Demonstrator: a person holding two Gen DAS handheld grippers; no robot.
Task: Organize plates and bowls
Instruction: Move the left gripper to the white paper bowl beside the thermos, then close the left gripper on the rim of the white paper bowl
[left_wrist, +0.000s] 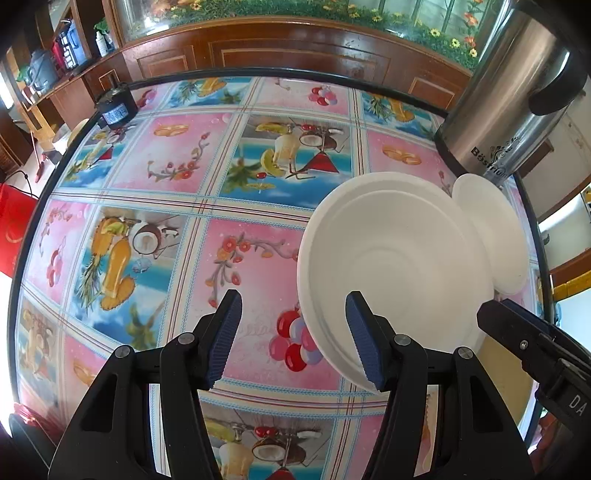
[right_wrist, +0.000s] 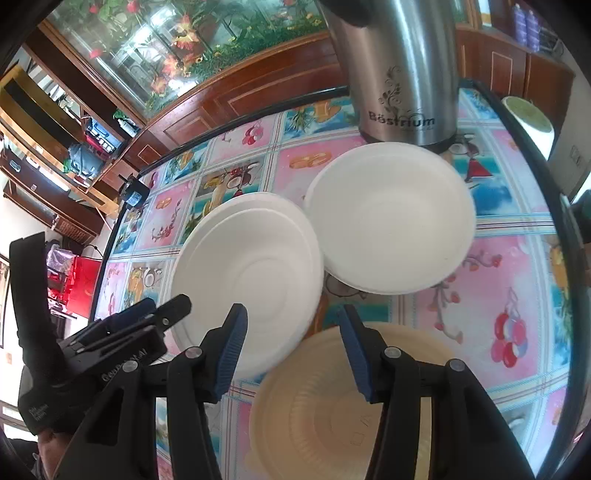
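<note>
Left gripper (left_wrist: 295, 343): jaws wide apart, clamped on nothing, hanging at the near rim of the plates (left_wrist: 391, 266). Right gripper (right_wrist: 291, 350): likewise spread and empty, poised over a beige dish (right_wrist: 325, 413).

Relative to the flask (right_wrist: 399, 74): white bowl (right_wrist: 388, 221) right at its foot, possibly touching. Plates, seemingly two nested and not quite concentric, in front of the flask and to its left, rim against the bowl's rim. Beige dish farthest from the flask, partly tucked under the plates' near edge, or so it looks. Cannot tell whether the plates lie flat on the table (left_wrist: 147, 221) or lean on the dish.

Likely trouble from here:

- Closing on the plates' rim with only one finger over it: thin, light foam or pulp, so probably a slip or a crumpled edge rather than a grip.
- Pinching just the top plate while the lower one clings, then drops off midway.
- Dragging the plates toward the flask and shoving the bowl into its base; tall and narrow, so perhaps a wobble.
- Lifting the dish with the plates lapped over it, tipping them off sideways.
- Both grippers working close together in front of the flask, risking a knock between them.
</note>
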